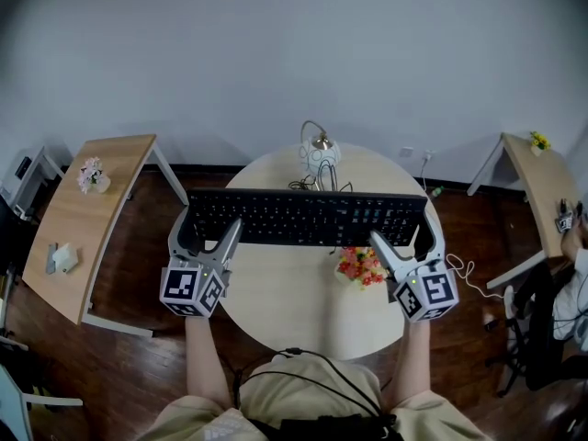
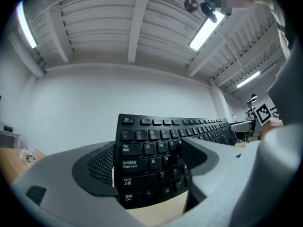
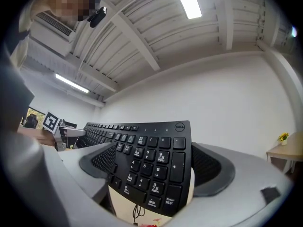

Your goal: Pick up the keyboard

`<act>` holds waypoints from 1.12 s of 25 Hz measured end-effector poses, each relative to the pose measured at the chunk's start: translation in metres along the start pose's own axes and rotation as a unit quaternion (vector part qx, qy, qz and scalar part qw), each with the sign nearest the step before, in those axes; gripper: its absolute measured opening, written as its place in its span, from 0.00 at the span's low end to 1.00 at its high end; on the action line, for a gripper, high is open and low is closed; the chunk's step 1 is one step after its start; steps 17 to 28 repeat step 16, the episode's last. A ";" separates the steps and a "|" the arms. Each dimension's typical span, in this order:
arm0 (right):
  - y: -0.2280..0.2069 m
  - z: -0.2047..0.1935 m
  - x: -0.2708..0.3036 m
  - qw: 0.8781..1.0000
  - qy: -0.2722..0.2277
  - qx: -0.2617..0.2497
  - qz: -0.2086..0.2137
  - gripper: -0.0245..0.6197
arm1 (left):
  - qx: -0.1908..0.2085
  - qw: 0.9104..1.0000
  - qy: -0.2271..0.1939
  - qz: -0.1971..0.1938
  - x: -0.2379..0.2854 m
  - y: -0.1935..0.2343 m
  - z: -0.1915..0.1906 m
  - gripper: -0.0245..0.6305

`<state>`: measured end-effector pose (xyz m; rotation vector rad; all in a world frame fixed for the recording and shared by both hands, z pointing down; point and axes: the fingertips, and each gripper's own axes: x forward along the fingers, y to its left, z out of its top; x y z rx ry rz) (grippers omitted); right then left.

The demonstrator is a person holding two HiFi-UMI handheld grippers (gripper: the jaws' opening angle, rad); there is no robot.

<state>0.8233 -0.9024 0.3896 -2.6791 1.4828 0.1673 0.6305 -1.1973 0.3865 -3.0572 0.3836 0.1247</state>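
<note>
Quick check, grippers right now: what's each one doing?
Left gripper: closed on the keyboard, left end.
Right gripper: closed on the keyboard's right end.

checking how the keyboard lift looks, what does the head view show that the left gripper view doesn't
Only the head view: the orange flowers and the lamp on the round table, and the wooden floor.

Only the left gripper view: the ceiling lights, the readable Tab, Caps Lock and Shift keys, and the left gripper with its jaws pressed on the keyboard at its left end.

Both: the black keyboard, the left gripper, and the right gripper, which the left gripper view shows only as a far marker cube.
</note>
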 end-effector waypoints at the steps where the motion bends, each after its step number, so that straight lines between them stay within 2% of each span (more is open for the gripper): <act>1: 0.000 0.001 0.000 1.000 -0.001 -0.002 0.001 0.82 | -0.001 1.000 -0.001 0.000 0.000 0.000 0.000 0.67; 28: 0.003 0.009 -0.005 1.000 -0.007 -0.005 -0.005 0.82 | -0.008 1.000 -0.008 -0.009 0.001 0.001 0.002 0.67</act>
